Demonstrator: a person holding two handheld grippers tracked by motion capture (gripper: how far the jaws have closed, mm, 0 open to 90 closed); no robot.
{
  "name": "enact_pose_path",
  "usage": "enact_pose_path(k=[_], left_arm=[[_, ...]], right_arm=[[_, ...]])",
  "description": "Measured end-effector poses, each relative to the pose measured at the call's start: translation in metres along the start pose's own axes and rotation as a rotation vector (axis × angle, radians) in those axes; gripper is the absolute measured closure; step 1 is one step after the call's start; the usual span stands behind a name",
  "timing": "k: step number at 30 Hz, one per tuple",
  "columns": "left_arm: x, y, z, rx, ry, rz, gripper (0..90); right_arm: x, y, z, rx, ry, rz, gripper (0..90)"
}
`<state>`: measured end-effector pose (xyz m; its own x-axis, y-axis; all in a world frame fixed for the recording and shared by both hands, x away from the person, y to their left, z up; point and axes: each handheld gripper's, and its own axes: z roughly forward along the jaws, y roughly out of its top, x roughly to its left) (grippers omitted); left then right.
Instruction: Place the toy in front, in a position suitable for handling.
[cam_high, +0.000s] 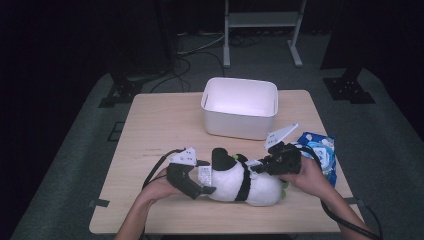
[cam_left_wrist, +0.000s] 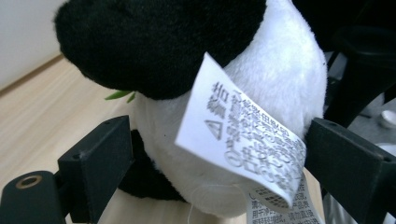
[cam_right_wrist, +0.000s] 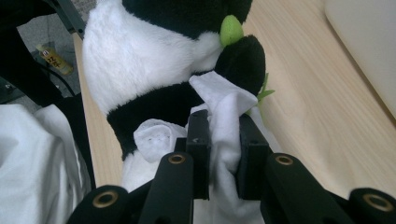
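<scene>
While the right gripper (cam_right_wrist: 223, 154) pinches white cloth (cam_right_wrist: 224, 112) on the black-and-white plush panda (cam_high: 240, 182), the left gripper (cam_left_wrist: 215, 163) straddles its near-left end, jaws open; dressing seems underway. Next, close left to steady it.

A recording lab, not a home.

My counter (cam_high: 150, 125) stands alone on grey carpet (cam_high: 75, 150), dark all round, with black stand feet (cam_high: 120, 92) and loose cables (cam_high: 200, 55) at the upper left and a pale metal frame (cam_high: 262, 20) top centre.
</scene>
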<state>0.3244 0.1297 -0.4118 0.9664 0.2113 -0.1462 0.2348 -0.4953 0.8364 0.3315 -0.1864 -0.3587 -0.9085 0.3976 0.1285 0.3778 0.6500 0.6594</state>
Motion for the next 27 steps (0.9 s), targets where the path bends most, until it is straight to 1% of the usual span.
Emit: enact_pose_path(k=[3,4,6,8,9,10,13,15,18,21,22,23,25,27], left_arm=[[0.001,-0.004,0.005,-0.001,-0.03,-0.005,6.8],[0.001,-0.005,0.008,-0.008,-0.044,-0.012,6.7],[0.002,-0.007,0.013,-0.002,-0.061,-0.019,4.3],[0.003,-0.009,0.019,-0.007,-0.083,-0.035,4.4],[0.003,-0.009,0.02,-0.009,-0.08,-0.025,5.2],[0.003,-0.009,0.019,-0.024,-0.083,-0.031,7.6],[0.006,-0.009,0.015,-0.044,-0.077,-0.036,17.6],[0.007,-0.007,0.012,-0.047,-0.068,-0.023,21.5],[0.006,-0.003,0.008,-0.05,-0.053,-0.008,25.0],[0.006,0.002,0.002,-0.046,-0.041,0.009,27.4],[0.006,0.003,-0.001,-0.052,-0.037,0.007,28.0],[0.007,0.004,-0.004,-0.053,-0.036,0.007,28.9],[0.008,0.007,-0.009,-0.057,-0.031,0.012,30.3],[0.009,0.012,-0.013,-0.049,-0.023,0.018,30.6]], right_arm=[[0.0,-0.002,-0.001,-0.002,0.005,0.001,77.9],[0.001,-0.002,-0.001,-0.003,0.005,0.001,77.9],[0.001,-0.002,-0.001,-0.006,0.008,0.001,77.9],[0.001,-0.002,0.0,-0.007,0.009,0.002,77.9],[0.002,-0.002,0.0,-0.009,0.014,0.006,77.9],[0.002,-0.001,0.001,-0.01,0.014,0.002,77.8],[0.003,-0.001,0.0,-0.017,0.012,0.004,77.9],[0.002,-0.001,0.0,-0.024,0.017,0.009,78.0],[0.002,0.001,0.002,-0.035,0.033,0.014,78.1],[0.003,0.004,0.005,-0.038,0.048,0.005,78.1],[0.004,0.005,0.006,-0.039,0.053,0.011,78.2],[0.003,0.006,0.007,-0.044,0.054,0.004,78.2],[0.002,0.007,0.009,-0.051,0.061,0.007,78.2],[0.002,0.008,0.011,-0.061,0.066,0.012,78.3]])
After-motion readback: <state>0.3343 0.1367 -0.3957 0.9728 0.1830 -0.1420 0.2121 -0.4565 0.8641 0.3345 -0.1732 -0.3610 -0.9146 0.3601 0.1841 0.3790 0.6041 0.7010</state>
